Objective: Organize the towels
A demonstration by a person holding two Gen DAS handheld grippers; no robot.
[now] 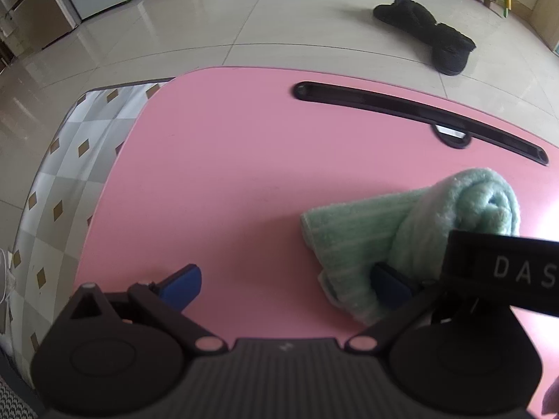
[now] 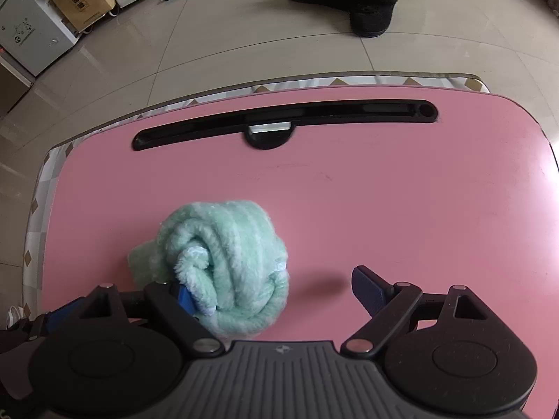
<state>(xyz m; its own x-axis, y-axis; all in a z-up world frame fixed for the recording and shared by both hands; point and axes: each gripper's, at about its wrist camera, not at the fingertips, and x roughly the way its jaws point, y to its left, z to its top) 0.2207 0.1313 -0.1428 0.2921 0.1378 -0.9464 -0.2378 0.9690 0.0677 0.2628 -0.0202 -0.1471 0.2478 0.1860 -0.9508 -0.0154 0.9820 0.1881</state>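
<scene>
Nearest the lens in the left wrist view is the ribbed black body of the left gripper, its 2 blue-padded fingers spread wide above the pink bench. Nothing sits between them: the left pad hangs over bare pink surface, and the right pad touches the near edge of the green towel, partly tucked against its flat end. The towel is half rolled, with a flat ribbed flap lying toward the left and a thick fluffy roll rising toward the right. A black part with white letters crosses the lower right corner in front of the roll.

In the right wrist view the right gripper also has its fingers spread wide. The left pad presses against the side of the rolled towel, which shows its spiral end; the right pad stands well apart from the towel over bare bench. The towel is not pinched between the 2 pads.

A long black slot runs across the far side of the bench. A checkered cloth with small gold diamonds shows under the bench's edge. On the tiled floor beyond lie 2 black fuzzy slippers, and a cardboard box stands at the far left.
</scene>
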